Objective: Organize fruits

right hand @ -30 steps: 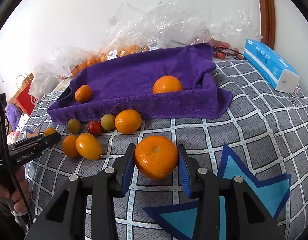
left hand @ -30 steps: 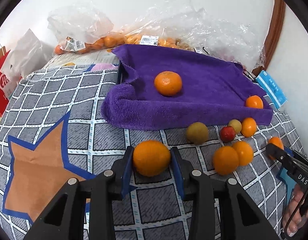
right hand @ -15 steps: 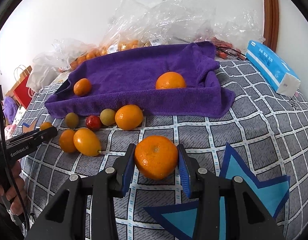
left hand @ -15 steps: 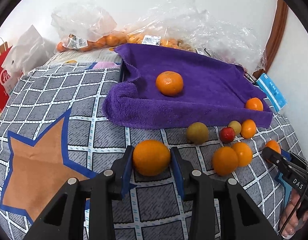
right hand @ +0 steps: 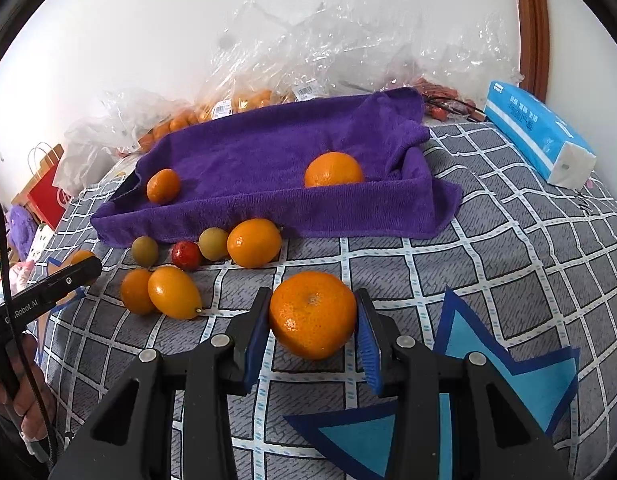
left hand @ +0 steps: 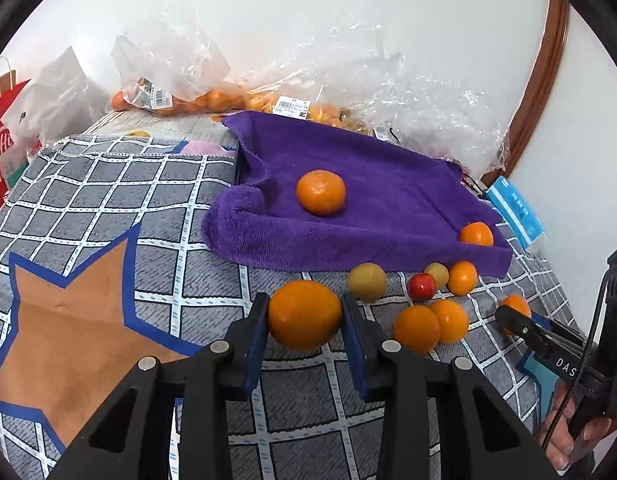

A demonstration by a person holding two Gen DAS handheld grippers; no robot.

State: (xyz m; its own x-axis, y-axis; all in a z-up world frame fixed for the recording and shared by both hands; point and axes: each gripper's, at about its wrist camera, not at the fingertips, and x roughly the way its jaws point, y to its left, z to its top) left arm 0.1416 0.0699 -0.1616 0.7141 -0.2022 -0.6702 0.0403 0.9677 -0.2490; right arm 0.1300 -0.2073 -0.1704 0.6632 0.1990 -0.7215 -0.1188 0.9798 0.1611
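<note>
My left gripper (left hand: 304,307) is shut on a smooth orange (left hand: 304,322), held just above the grey checked cloth. My right gripper (right hand: 313,312) is shut on a dimpled mandarin (right hand: 313,320), also low over the cloth. Behind both lies a tray draped with a purple towel (left hand: 388,200), holding a large mandarin (left hand: 321,192) and a small one (left hand: 476,234). Several loose fruits lie in front of the towel's edge: a greenish one (left hand: 366,282), a red one (left hand: 421,286) and oranges (left hand: 416,328). In the right wrist view the left gripper's tip (right hand: 68,276) shows at the left.
Clear plastic bags of oranges (left hand: 212,100) pile against the wall behind the tray. A blue tissue pack (right hand: 536,132) lies at the right. A red paper bag (left hand: 4,140) stands at the far left. A person's hand (left hand: 568,440) grips the right tool.
The left wrist view has tilted a little as that gripper rolled; its orange stays gripped. The right gripper and its mandarin have kept still.
</note>
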